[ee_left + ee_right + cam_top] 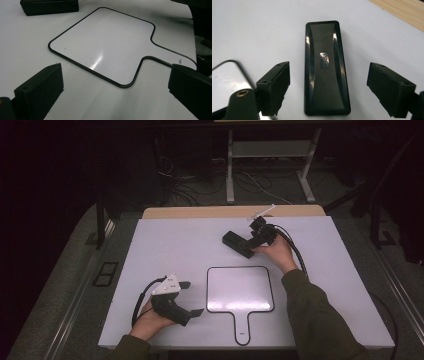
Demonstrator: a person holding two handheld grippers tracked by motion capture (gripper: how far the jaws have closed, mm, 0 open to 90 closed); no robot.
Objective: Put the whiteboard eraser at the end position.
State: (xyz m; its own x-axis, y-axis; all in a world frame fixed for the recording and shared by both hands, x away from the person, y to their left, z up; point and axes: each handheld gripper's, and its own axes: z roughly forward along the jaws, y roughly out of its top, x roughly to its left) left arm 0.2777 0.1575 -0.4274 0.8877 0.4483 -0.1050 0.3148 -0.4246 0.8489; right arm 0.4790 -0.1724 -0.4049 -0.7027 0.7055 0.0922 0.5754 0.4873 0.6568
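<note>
A small whiteboard [240, 290] with a black rim and a short handle lies flat at the table's front middle. A black eraser block [236, 243] lies on the table farther back. My right gripper [248, 246] hovers over the eraser, open; in the right gripper view the eraser [325, 67] lies lengthwise between the jaws of that gripper [328, 85], with a gap on each side. My left gripper [192, 298] rests at the front left, open and holding nothing. In the left gripper view its open gripper [116, 82] faces the whiteboard [105, 42], with the eraser [48, 6] beyond.
The white tabletop [165, 250] has a wooden strip [230, 212] along its far edge. A cable [300, 257] trails from the right gripper beside the person's sleeve. Behind the table, desk legs [230, 170] and loose cords sit on the dark floor.
</note>
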